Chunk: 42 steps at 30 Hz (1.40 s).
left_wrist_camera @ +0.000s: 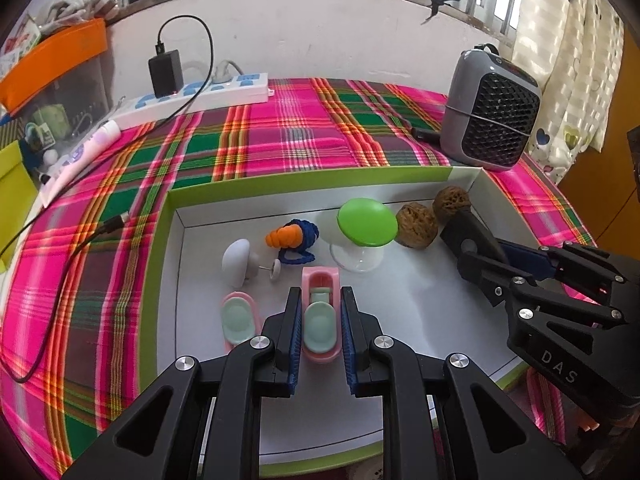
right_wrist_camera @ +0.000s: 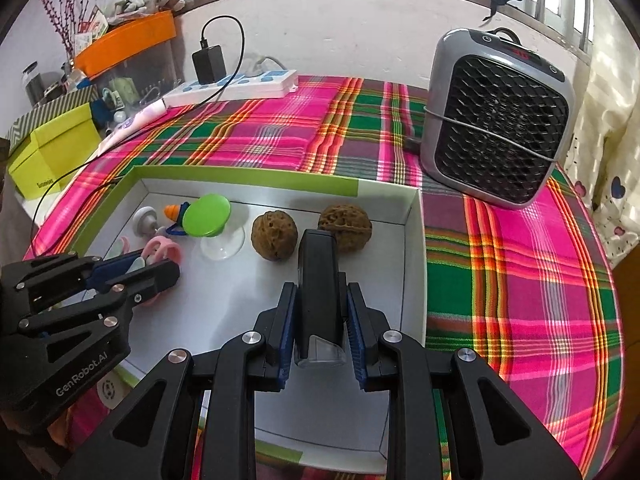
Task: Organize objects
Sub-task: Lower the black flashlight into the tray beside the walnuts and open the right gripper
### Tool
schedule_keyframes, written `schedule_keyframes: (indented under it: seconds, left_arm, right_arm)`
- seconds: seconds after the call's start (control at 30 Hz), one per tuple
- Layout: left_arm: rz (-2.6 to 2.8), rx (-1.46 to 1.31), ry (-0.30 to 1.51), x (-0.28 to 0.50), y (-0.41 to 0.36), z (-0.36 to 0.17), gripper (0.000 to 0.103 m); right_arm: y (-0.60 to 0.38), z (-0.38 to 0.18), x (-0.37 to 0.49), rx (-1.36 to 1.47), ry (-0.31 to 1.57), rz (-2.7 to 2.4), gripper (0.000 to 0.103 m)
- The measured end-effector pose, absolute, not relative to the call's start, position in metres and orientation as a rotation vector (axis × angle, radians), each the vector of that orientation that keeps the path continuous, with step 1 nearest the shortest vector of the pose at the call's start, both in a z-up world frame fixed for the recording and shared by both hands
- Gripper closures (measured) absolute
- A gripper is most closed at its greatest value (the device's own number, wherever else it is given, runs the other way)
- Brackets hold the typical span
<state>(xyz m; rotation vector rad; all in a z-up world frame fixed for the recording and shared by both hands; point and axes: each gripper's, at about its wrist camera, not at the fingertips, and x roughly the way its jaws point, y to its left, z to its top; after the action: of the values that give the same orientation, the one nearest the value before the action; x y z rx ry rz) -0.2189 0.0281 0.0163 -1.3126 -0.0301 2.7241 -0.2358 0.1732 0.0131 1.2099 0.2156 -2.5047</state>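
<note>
While I look through the left wrist camera, my left gripper (left_wrist_camera: 320,332) sits low inside a shallow white tray (left_wrist_camera: 400,300) with a green rim, on a pink and green plaid cloth (left_wrist_camera: 280,136). Its fingers stand on either side of a small pink toy tub (left_wrist_camera: 320,316), close against it; I judge they hold it, though contact is hard to confirm. A second pink tub (left_wrist_camera: 239,318) lies just to the left. Beyond are a grey mushroom-shaped toy (left_wrist_camera: 237,262), an orange and blue toy (left_wrist_camera: 294,238), a green-topped stand (left_wrist_camera: 366,224) and two walnuts (left_wrist_camera: 416,224).

Through the right wrist camera, my right gripper (right_wrist_camera: 320,328) is closed part-way around a black oblong device (right_wrist_camera: 319,280), which points towards the walnuts (right_wrist_camera: 275,236) near the tray's far wall (right_wrist_camera: 280,194). A grey fan heater (right_wrist_camera: 496,120) stands outside the tray.

Both items appear to be in the placing step. Next, I judge, each gripper must open and lift straight up without nudging neighbours.
</note>
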Motion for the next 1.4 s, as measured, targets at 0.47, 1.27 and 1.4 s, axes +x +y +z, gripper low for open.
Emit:
schedule_keyframes:
  seconds: [0.47,1.27,1.4]
  left_arm:
    - [2.723,-1.31,-0.033,-0.219,0.028,0.016,0.086]
    - [2.73,-1.288,-0.049,-0.215,0.027,0.021,0.073]
    - [2.736,-1.275,-0.058,-0.212,0.026,0.024,0.071]
  right_arm:
    - [0.172,0.011,-0.237,1.187,0.216,-2.51,0.078]
    - [0.174,0.016,-0.227,1.154,0.204,-2.533,0.078]
    - [0.174,0.017,-0.226,1.153,0.203,-2.538,0.075]
